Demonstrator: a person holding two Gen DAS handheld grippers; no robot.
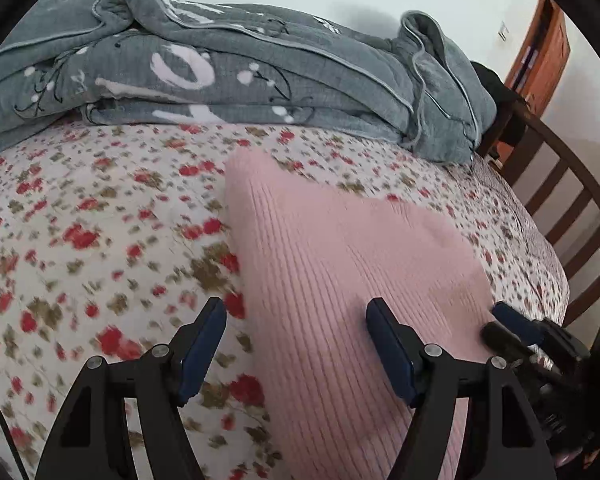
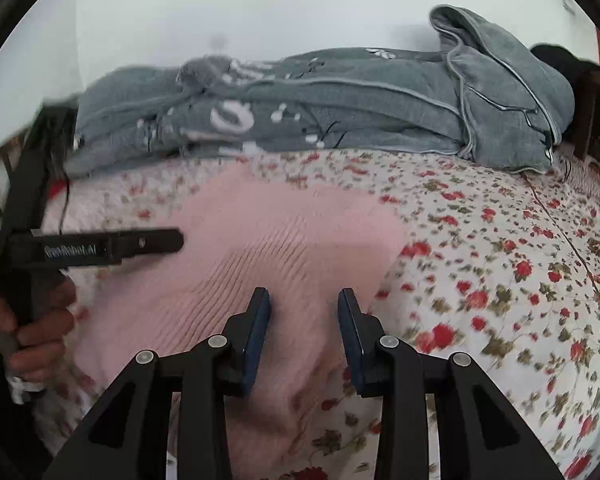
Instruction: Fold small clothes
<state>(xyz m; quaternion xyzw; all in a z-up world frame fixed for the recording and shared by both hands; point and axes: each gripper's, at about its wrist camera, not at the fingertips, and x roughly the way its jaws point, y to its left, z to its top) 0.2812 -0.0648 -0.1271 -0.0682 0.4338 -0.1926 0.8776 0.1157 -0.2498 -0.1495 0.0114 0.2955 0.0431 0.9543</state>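
On the left, the left hand-held gripper (image 1: 296, 312) hangs over the bed (image 1: 80, 240), its jaws spread wide and gripping nothing. One blue pad (image 1: 204, 344) is over the flowered sheet (image 1: 100, 208); the other is over the pink knit (image 1: 340, 248). The left edge of the knit runs between them. Whether either pad touches the cloth cannot be told.

In the right wrist view a hand (image 2: 32, 320) at the far left edge grips the black handle of that same gripper, whose finger reaches out level over the knit's left part.

The pink knit (image 2: 268, 240) is the task's garment. It lies flat on the sheet in the middle of the bed, ribbed, with its near end rumpled just below the right gripper's pads.

The right hand-held gripper (image 2: 304, 300) is over the knit's near right part, jaws parted and clamping nothing. Pink cloth shows in the gap between the pads, but they do not press on it.

Behind the knit a grey blanket (image 1: 228, 68) lies heaped along the far side of the bed against a pale wall (image 2: 260, 12).

To the right, a dark wooden rail (image 1: 572, 208) edges the bed, and beyond it stands a brown door (image 1: 544, 44)
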